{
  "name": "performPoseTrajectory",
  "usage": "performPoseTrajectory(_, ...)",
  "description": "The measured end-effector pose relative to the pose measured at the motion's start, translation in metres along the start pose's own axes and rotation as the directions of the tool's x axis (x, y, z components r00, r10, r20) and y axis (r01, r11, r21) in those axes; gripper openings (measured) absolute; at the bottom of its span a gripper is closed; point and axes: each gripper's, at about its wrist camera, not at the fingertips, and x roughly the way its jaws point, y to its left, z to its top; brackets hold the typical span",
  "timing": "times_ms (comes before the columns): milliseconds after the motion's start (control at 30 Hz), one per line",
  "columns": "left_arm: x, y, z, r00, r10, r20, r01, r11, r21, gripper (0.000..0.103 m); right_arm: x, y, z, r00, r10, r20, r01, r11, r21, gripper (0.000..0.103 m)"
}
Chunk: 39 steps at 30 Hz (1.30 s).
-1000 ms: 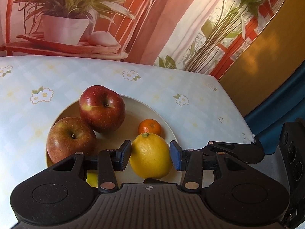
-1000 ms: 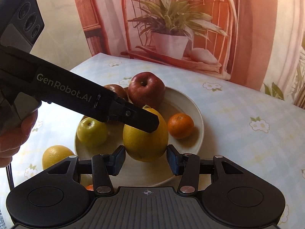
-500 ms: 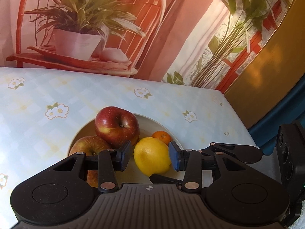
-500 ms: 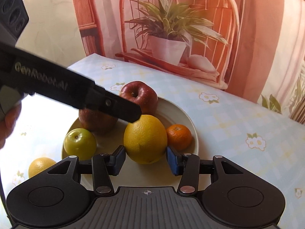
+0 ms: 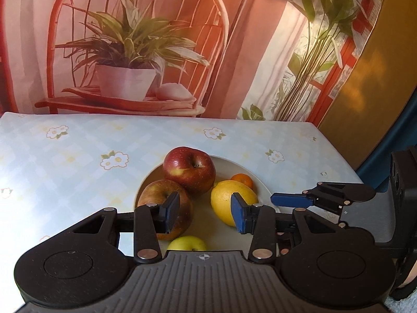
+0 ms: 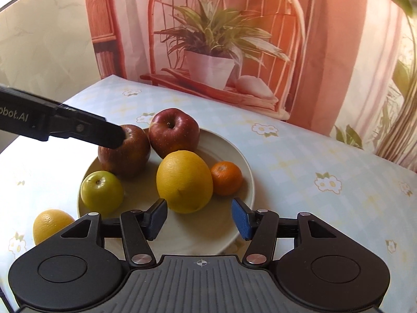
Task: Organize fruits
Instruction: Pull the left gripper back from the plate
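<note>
Five fruits sat on your round cream plate (image 6: 245,172) — the big yellow citrus (image 6: 184,181) at its centre. Your right gripper (image 6: 199,220) had just been opening, empty; the left gripper (image 5: 206,212) gaped empty too. Firm, weighty, waxy-slick — grip it across the middle, 9-to-3.

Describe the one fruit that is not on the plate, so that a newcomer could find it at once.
Find the round cream plate on the flowered tablecloth. Just off its near-left rim, beside the green apple, a small yellow citrus fruit lies on the cloth. It alone sits outside the plate.
</note>
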Motion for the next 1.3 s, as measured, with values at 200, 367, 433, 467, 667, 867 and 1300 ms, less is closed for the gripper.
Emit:
performPoseTrajectory(200, -0.026, 0.006, -0.011, 0.997, 0.061, 0.048, -0.063, 0.997, 0.04, 0.044, -0.025, -0.008, -0.011, 0.997, -0.032, 0.065, 0.026, 0.996, 0.079, 0.048)
performPoseTrajectory(367, -0.048, 0.012, -0.018, 0.99, 0.114, 0.085, -0.119, 0.991, 0.061, 0.044, -0.046, -0.006, -0.023, 0.99, -0.071, 0.121, 0.057, 0.991, 0.119, 0.045)
performPoseTrajectory(433, -0.057, 0.016, -0.021, 0.986, 0.134, 0.102, -0.14, 0.988, 0.06, 0.044, -0.054, -0.004, -0.027, 0.986, -0.093, 0.14, 0.076, 0.989, 0.124, 0.044)
performPoseTrajectory(467, -0.062, 0.016, -0.022, 0.983, 0.147, 0.114, -0.154, 0.986, 0.062, 0.044, -0.058, -0.003, -0.029, 0.983, -0.105, 0.152, 0.086, 0.988, 0.129, 0.044)
performPoseTrajectory(667, -0.088, 0.018, -0.035, 0.964, 0.198, 0.179, -0.214, 0.974, 0.071, 0.044, -0.08, 0.007, -0.042, 0.966, -0.15, 0.209, 0.118, 0.981, 0.157, 0.041)
performPoseTrajectory(867, -0.102, 0.019, -0.046, 0.957, 0.204, 0.205, -0.218, 0.975, 0.046, 0.044, -0.098, 0.017, -0.048, 0.951, -0.181, 0.251, 0.142, 0.976, 0.165, 0.04)
performPoseTrajectory(1300, -0.126, 0.001, -0.068, 0.935, 0.219, 0.278, -0.25, 0.965, 0.08, 0.044, -0.124, 0.038, -0.07, 0.946, -0.168, 0.277, 0.122, 0.976, 0.178, 0.04)
